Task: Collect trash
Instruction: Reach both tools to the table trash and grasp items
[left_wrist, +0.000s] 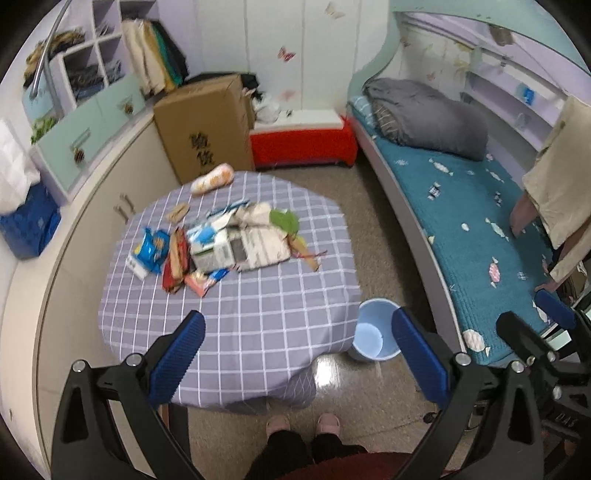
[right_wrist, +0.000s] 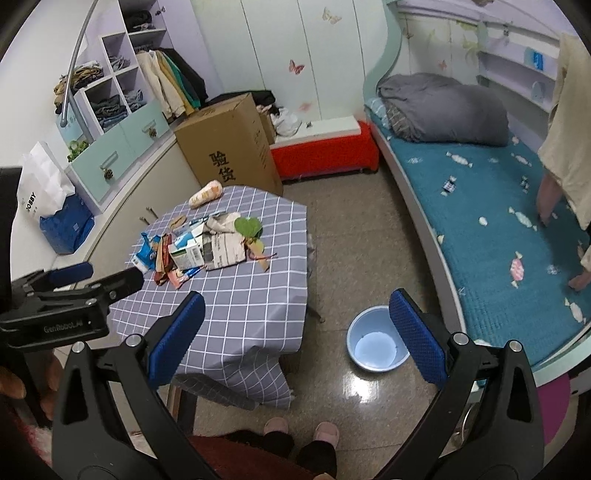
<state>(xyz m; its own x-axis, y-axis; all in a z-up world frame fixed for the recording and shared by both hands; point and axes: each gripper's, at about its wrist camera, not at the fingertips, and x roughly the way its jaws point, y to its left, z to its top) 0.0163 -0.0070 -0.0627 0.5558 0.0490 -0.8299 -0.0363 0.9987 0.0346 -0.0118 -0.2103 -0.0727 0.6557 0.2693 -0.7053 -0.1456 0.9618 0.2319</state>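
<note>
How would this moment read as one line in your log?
stage: start | left gripper: open, empty | right gripper: open, empty | trash: on table | bucket: floor, empty

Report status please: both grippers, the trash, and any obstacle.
Left gripper open, right gripper open, both empty, above the table. Trash pile untouched on the cloth. Blue bin on floor, empty. Nothing in the way.

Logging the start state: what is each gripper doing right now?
Left gripper: jaws open, holding nothing.
Right gripper: jaws open, holding nothing.
</note>
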